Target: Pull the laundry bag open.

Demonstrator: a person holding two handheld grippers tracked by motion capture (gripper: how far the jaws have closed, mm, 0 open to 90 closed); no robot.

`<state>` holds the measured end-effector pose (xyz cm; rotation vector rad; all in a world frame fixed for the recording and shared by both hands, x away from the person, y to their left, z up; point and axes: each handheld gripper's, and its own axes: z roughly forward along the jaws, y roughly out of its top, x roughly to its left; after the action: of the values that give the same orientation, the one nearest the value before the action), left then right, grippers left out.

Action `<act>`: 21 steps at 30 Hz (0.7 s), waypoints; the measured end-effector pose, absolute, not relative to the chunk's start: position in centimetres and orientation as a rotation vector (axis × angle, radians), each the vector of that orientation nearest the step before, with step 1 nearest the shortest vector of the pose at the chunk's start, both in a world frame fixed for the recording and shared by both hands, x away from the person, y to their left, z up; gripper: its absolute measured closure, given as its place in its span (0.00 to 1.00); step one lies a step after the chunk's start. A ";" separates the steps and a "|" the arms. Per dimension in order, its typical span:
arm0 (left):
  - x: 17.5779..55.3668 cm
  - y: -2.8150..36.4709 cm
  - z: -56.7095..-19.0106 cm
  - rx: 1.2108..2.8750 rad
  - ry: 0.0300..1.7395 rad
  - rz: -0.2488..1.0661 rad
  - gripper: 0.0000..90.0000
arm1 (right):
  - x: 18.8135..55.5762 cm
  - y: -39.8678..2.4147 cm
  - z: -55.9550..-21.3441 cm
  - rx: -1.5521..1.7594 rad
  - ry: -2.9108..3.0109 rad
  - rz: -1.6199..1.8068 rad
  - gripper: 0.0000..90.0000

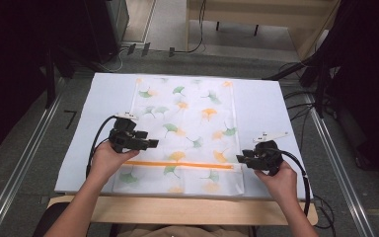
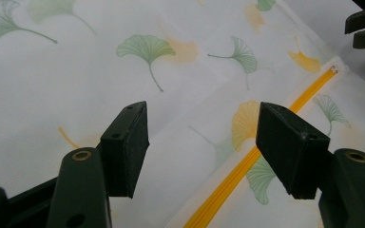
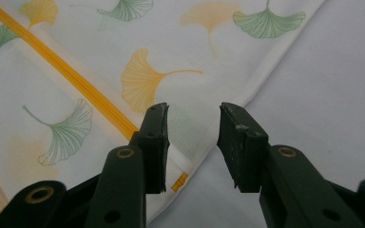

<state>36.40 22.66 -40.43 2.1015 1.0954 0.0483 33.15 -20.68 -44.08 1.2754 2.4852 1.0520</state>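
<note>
White ginkgo-print cloth [image 1: 185,133] flat under both tools — left tool [image 1: 150,144] agape, right tool [image 1: 240,159] half-open at edge, gripping nothing.

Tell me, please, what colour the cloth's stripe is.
Orange stripe, clearest in the left gripper view.

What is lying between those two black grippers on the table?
In the high view, only the leaf-printed cloth and its orange stripe lie between the left gripper and right gripper.

1. Both grippers, the left gripper [image 1: 150,143] and the right gripper [image 1: 240,159], are black, each trailing a black cable.
2. Each carries a pale three-cornered plate on top.
3. Brass-ringed holes mark their arms.
4. The forearms are bare, sleeveless.
</note>
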 end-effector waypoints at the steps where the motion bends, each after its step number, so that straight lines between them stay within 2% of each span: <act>1: 36.4 22.5 -40.5 2.100 1.095 0.045 0.40 | 33.1 -20.7 -44.1 1.276 2.487 1.049 0.73; 4: 36.4 21.9 -40.5 2.109 1.082 0.037 0.40 | 32.9 -20.7 -44.2 1.277 2.487 1.055 0.76; 11: 36.5 20.9 -40.7 2.135 1.052 0.029 0.40 | 32.7 -20.9 -44.7 1.315 2.524 1.078 0.94; 17: 36.7 20.3 -40.8 2.143 1.041 0.026 0.40 | 32.7 -20.7 -45.5 1.337 2.563 1.032 1.00; 21: 36.8 20.1 -40.8 2.150 1.036 0.028 0.40 | 32.7 -20.7 -45.9 1.338 2.588 1.027 1.00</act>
<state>36.78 20.09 -40.84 2.1501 1.0363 0.0281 32.73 -20.68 -45.89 1.3382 2.5876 1.0272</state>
